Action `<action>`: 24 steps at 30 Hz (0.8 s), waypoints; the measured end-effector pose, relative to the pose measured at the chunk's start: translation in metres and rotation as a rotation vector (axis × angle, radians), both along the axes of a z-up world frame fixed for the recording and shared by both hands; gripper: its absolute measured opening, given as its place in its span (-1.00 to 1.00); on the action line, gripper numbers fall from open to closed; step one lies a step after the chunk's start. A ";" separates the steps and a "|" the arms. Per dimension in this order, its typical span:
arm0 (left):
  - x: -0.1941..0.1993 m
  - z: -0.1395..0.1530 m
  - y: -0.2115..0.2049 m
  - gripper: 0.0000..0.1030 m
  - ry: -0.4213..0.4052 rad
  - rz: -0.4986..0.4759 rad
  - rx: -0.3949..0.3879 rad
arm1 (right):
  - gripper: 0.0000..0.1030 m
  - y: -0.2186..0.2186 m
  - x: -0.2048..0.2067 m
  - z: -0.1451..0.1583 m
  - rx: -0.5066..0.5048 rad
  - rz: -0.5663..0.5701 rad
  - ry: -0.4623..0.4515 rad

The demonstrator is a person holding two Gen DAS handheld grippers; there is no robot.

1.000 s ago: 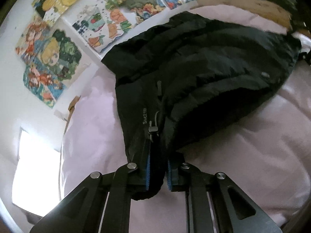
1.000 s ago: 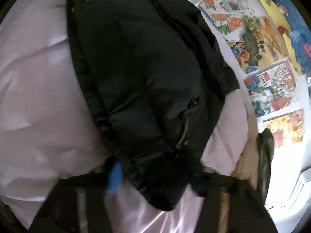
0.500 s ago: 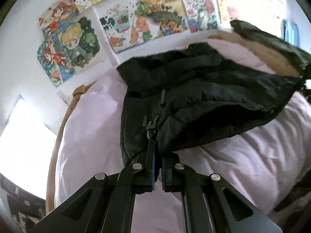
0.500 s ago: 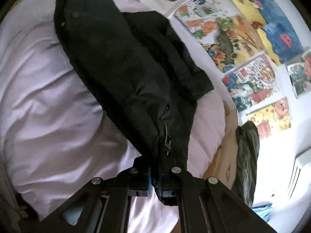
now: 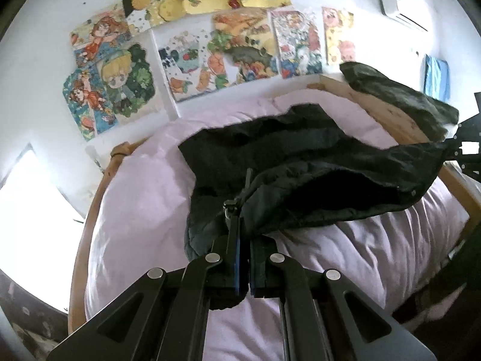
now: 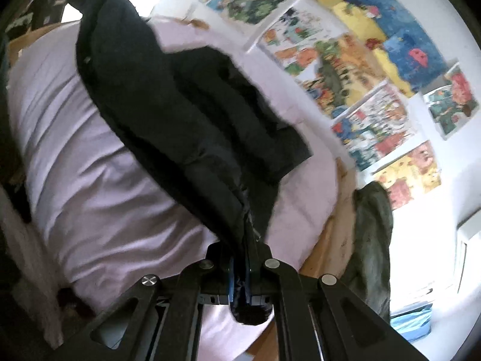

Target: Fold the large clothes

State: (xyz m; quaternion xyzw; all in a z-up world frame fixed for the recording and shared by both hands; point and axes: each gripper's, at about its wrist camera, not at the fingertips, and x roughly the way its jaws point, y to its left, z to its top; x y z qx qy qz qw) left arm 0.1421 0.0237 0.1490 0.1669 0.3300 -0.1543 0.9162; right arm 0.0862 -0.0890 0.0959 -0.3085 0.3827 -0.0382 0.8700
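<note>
A large black padded jacket [image 5: 300, 174] is stretched in the air above a bed with a pale pink cover [image 5: 141, 210]. My left gripper [image 5: 244, 258] is shut on the jacket's hem corner by the zipper. My right gripper [image 6: 240, 266] is shut on the other corner of the jacket [image 6: 180, 111], with fabric bunched between its jaws. The right gripper also shows at the far right edge of the left wrist view [image 5: 469, 150]. The far part of the jacket still rests on the pink bed cover [image 6: 90, 165].
A wooden bed frame [image 5: 390, 114] rims the mattress. A dark green garment [image 5: 396, 96] hangs over the frame's end, also seen in the right wrist view [image 6: 372, 240]. Colourful posters [image 5: 240, 48] cover the white wall behind. A bright window [image 5: 27, 210] is at the left.
Both grippers have risen and pulled back with the jacket, lifting its near edge off the bed and stretching it between them. The right gripper closed on the fabric within the last second.
</note>
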 end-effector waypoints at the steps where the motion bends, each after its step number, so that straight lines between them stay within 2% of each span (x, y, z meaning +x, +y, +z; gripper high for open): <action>1: 0.007 0.004 -0.002 -0.94 -0.013 0.012 -0.015 | -0.90 -0.004 0.007 0.007 0.013 -0.007 -0.023; 6: 0.038 0.026 -0.006 -0.94 -0.096 0.072 -0.068 | -0.90 -0.030 0.051 0.047 0.101 -0.073 -0.152; 11: 0.087 0.047 -0.009 -0.94 -0.174 0.117 -0.092 | -0.90 -0.056 0.104 0.068 0.170 -0.146 -0.252; 17: 0.158 0.050 -0.016 -0.94 -0.231 0.176 -0.075 | -0.90 -0.080 0.185 0.072 0.192 -0.221 -0.311; 24: 0.238 0.030 -0.021 -0.94 -0.243 0.229 -0.041 | -0.89 -0.106 0.268 0.055 0.219 -0.287 -0.339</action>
